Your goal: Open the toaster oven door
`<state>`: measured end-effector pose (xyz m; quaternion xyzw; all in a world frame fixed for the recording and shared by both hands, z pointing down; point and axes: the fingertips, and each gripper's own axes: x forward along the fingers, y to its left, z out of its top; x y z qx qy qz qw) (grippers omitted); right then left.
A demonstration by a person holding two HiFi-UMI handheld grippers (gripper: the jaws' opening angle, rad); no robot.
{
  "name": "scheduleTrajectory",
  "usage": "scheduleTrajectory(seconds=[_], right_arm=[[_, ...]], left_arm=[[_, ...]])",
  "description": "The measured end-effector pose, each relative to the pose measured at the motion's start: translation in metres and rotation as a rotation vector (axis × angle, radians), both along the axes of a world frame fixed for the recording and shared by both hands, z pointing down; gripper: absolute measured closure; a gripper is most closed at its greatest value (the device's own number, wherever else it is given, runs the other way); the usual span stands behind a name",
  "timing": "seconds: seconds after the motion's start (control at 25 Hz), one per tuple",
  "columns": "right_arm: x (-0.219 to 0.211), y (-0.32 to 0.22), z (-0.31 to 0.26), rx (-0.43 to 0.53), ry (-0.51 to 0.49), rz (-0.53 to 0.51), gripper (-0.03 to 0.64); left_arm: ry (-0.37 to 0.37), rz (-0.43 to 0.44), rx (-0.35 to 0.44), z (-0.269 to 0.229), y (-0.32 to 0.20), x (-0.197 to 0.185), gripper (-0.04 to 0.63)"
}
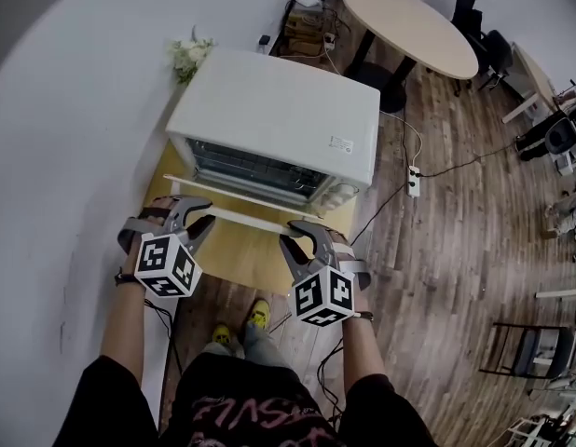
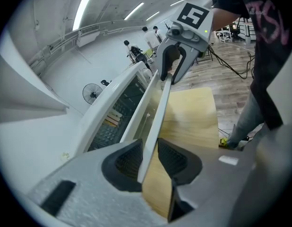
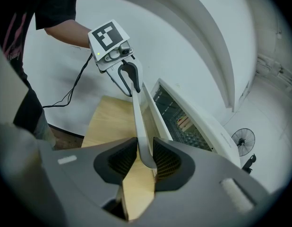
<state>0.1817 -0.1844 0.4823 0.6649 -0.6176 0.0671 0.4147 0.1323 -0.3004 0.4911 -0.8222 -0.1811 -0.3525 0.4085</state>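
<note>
Resting on floorboards, wooden table bears toaster oven.

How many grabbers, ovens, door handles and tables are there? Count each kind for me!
Grippers: 2, the left gripper and the right gripper
Toaster ovens: 1, the white toaster oven
Door handles: 1, the door handle, clamped by both grippers
Tables: 2, the wooden table under the oven and the round table behind
Total: 6

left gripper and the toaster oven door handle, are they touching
Touching. The left gripper view shows the white door handle pinched between the pads of the left gripper, one pad pressing on each side.
</note>
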Motion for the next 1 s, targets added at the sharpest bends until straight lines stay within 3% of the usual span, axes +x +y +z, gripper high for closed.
scheduleTrajectory(seconds=[0.52,1.0], right_arm=[[-0.014,0.007,0.01,0.0,0.062,0.027,0.503],[-0.036,0.015,0.034,-0.033,0.096,0.04,0.509]], left_arm=[[0.04,0.028,0.016,0.01,0.006,-0.014,0.494],[0.03,0.066,0.017,0.033,0.015,-0.035,0.497]])
